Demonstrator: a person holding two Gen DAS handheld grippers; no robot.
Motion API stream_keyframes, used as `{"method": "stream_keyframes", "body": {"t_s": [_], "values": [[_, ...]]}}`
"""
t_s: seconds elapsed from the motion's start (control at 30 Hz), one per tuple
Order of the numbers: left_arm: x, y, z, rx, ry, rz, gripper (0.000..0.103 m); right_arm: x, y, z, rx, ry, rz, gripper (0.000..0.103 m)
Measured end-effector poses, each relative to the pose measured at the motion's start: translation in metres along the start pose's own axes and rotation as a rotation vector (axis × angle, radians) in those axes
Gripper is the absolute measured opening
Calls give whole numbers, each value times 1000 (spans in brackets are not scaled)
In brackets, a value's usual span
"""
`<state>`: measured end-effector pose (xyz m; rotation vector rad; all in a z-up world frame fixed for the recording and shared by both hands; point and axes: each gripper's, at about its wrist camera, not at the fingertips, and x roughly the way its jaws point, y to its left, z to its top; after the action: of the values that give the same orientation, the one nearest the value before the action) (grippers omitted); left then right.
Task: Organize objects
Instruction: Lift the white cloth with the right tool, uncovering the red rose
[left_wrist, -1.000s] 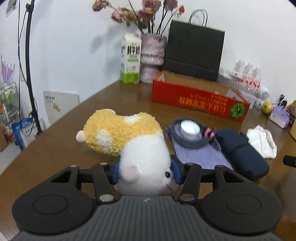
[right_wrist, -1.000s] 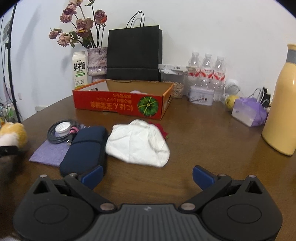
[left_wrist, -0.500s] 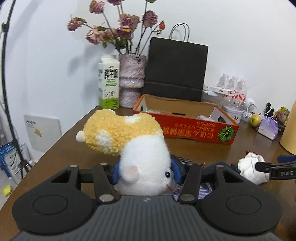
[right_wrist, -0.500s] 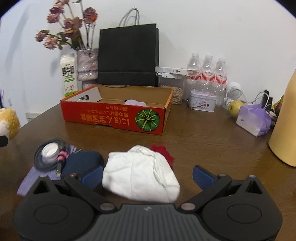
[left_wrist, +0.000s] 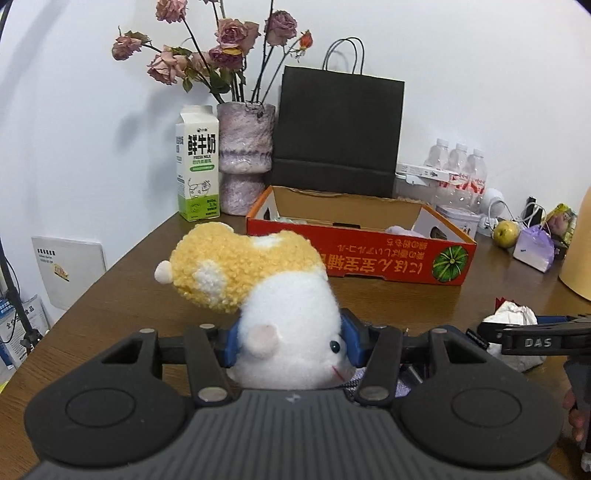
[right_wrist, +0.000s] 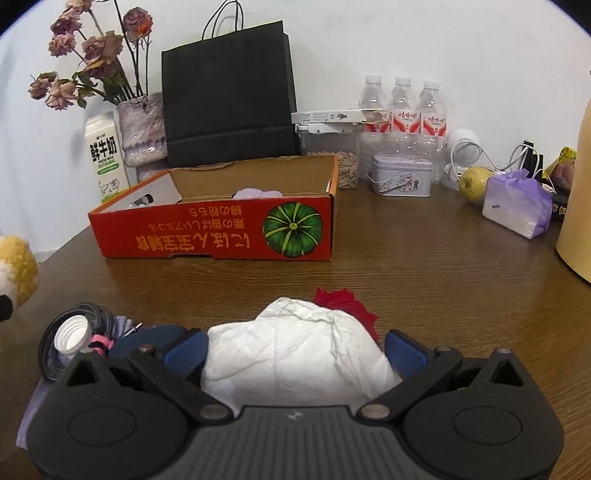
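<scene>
Surface: round brown wooden table (right_wrist: 424, 280) against a white wall.
Far side: one open red cardboard box (right_wrist: 221, 229), one black paper bag (right_wrist: 229, 96), one milk carton (right_wrist: 105, 158), three clear water bottles (right_wrist: 402, 107).
Left gripper (left_wrist: 290, 341): clamped on the one yellow-and-white plush hamster (left_wrist: 258, 288), near the box.
Right gripper (right_wrist: 293, 352): jaws wide, straddling the one white crumpled cloth (right_wrist: 295, 350), pads apart from it.

A fuzzy yellow-and-white plush hamster (left_wrist: 255, 291) has pink ears and a black bead eye. The red cardboard box (right_wrist: 221, 232) bears orange lettering and a green striped pumpkin. Crumpled white cloth (right_wrist: 299, 358) lies on the brown wood-grain counter (right_wrist: 443, 295); the paper bag (right_wrist: 225, 92) is black.
</scene>
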<state>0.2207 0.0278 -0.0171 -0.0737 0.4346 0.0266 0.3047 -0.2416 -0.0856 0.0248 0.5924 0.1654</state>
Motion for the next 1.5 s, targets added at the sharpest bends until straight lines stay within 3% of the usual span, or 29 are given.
{"method": "stream_keyframes", "body": {"t_s": [0.23, 0.87, 1.0, 1.2, 1.4, 1.5], "values": [[0, -2, -5, 6, 15, -10, 53, 1, -3, -2, 6, 18, -35, 103], [-3, 12, -8, -57, 26, -17, 53, -13, -21, -18, 41, 74, -22, 98], [-2, 13, -8, -62, 31, -17, 53, -20, -25, -21, 43, 58, -33, 81], [-1, 14, -9, -66, 45, -18, 53, -31, -29, -27, 31, 53, -24, 68], [-1, 14, -11, -62, 49, -11, 53, -41, -38, -31, 45, 39, -6, 36], [-2, 13, -12, -63, 47, -8, 54, -46, -43, -33, 71, 23, 1, 29]]}}
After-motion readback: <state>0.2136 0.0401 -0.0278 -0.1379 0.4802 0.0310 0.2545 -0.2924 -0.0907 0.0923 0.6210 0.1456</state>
